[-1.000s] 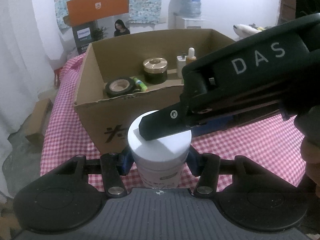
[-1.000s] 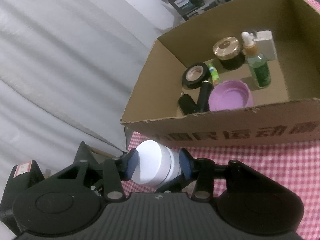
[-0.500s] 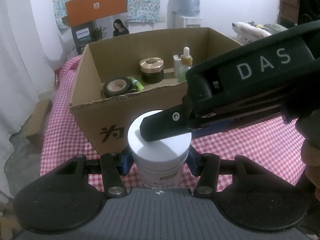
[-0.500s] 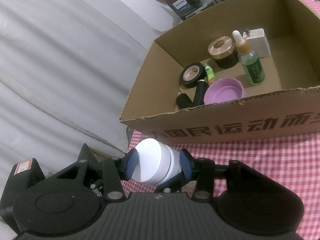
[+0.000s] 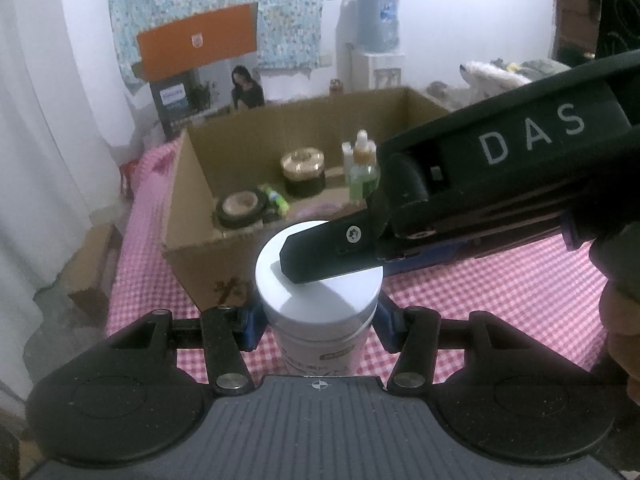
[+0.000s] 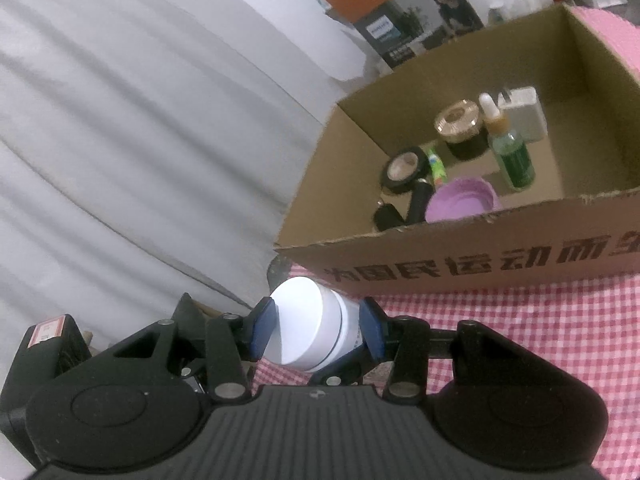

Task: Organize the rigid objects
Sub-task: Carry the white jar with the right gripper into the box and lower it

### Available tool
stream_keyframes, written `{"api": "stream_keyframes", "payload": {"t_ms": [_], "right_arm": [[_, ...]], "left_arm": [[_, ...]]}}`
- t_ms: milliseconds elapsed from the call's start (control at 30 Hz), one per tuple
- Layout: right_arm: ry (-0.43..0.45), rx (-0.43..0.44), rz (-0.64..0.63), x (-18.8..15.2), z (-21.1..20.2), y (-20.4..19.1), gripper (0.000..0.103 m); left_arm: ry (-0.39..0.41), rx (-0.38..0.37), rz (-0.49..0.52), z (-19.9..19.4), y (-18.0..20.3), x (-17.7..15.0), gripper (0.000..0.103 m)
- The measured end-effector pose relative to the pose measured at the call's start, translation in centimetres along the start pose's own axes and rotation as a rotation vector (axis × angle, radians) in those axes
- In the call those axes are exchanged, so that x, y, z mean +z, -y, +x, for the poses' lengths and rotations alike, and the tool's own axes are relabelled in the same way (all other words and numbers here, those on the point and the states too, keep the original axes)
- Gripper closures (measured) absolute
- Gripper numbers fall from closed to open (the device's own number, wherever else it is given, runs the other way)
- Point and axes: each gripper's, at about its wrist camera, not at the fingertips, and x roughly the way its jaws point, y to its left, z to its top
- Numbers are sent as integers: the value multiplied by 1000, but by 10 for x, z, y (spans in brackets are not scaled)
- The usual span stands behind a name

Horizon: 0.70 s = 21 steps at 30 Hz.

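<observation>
Change: vs a sec ago, the cardboard box (image 5: 224, 248) sits higher + further off in the left wrist view, more of its inside shows; the white jar (image 5: 318, 280) keeps its spot between the pads in both views. Reads as jar + both grippers lifted together, clear of the checked cloth (image 5: 500, 280).
Meaning: prob. the carry step toward the box; drop-in not yet done.
Left gripper (image 5: 318, 322): clamped on the jar body, blue pads on both sides, bottom centre of the left wrist view.
Right gripper (image 6: 316, 330): clamped on the same jar at the lid end, pads either side, lower centre of the right wrist view; its black finger lies across the lid in the left view.
Jar place: held in front of the box's near wall, outside the box.
Box contents: tape roll (image 6: 404, 168), gold-lid jar (image 6: 460, 128), dropper bottle (image 6: 510, 148), white adapter (image 6: 522, 114), purple lid (image 6: 462, 202), a green tube + dark bits, too small to tell.
Writing: "DAS" in white on the right gripper body, right of the left view; bold Chinese print on the box's near wall, right view; jar label there but unreadable; blue-white logo on a carton upper left, too blurred.
</observation>
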Motion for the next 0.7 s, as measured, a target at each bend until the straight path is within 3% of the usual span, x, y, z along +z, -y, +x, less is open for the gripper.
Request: {"api": "stream_keyframes", "payload": {"t_ms": [233,367,533,700], "right_arm": [[90,38,-90,16,-31,-35,53],[145,40,-121,37,-53,-46,53],[194,-8,-129,66,-73,-43,53],[209,-82,-93,90,-81,-16,53]], "left_arm": [[106,5,58,-36,0,33,50],[144,-41,82,-41,2,60,50],[123,-156,77,-21,8,100,50],[42,-245,70,20,22,125,50]]}}
